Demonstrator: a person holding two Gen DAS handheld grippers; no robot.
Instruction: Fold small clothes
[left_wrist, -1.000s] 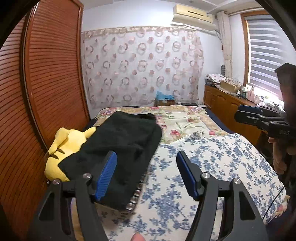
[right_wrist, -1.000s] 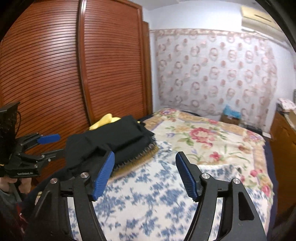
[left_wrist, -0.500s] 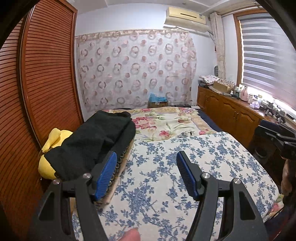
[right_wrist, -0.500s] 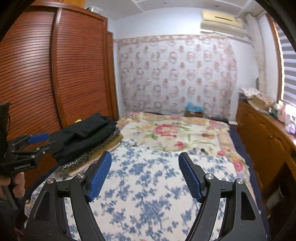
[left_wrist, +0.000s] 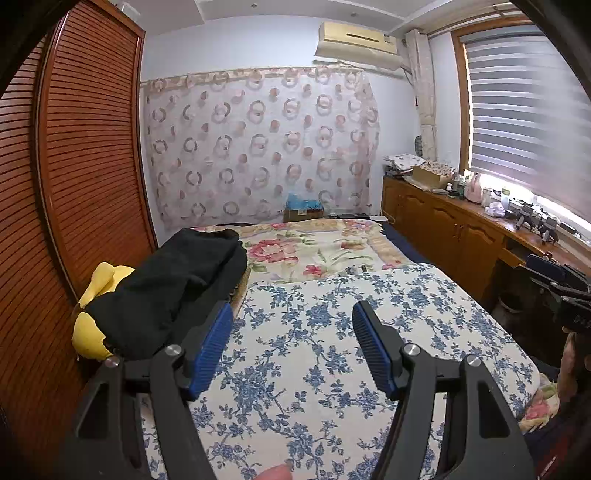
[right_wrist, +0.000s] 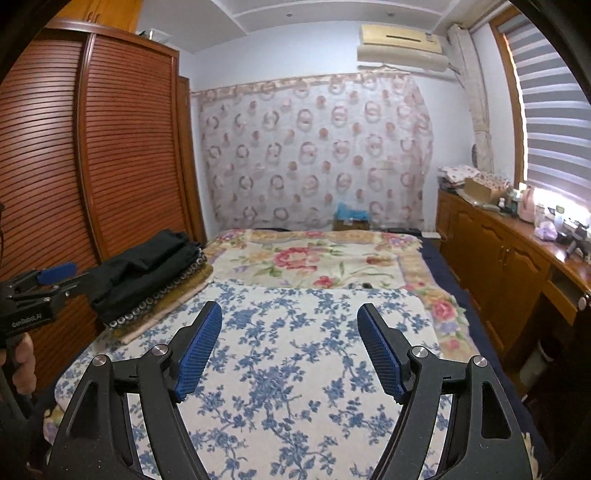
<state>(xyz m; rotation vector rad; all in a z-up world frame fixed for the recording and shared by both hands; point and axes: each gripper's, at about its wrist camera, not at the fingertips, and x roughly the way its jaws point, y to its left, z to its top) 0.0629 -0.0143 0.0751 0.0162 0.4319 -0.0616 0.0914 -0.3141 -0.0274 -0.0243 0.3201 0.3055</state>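
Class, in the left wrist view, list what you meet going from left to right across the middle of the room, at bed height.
Wooden wardrobe doors → yellow plush toy → black clothes → blue-flowered cloth → wooden cabinets → right gripper.

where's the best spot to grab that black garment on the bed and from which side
Probably the near, loose end of the black garment, where it humps over the yellow plush toy: the raised cloth gives a fold to pinch. The left tongs are open, empty and closest, so come in from the blue-flowered cover side, low along the bed, taking only the cloth, not the toy or the folded mat beneath.
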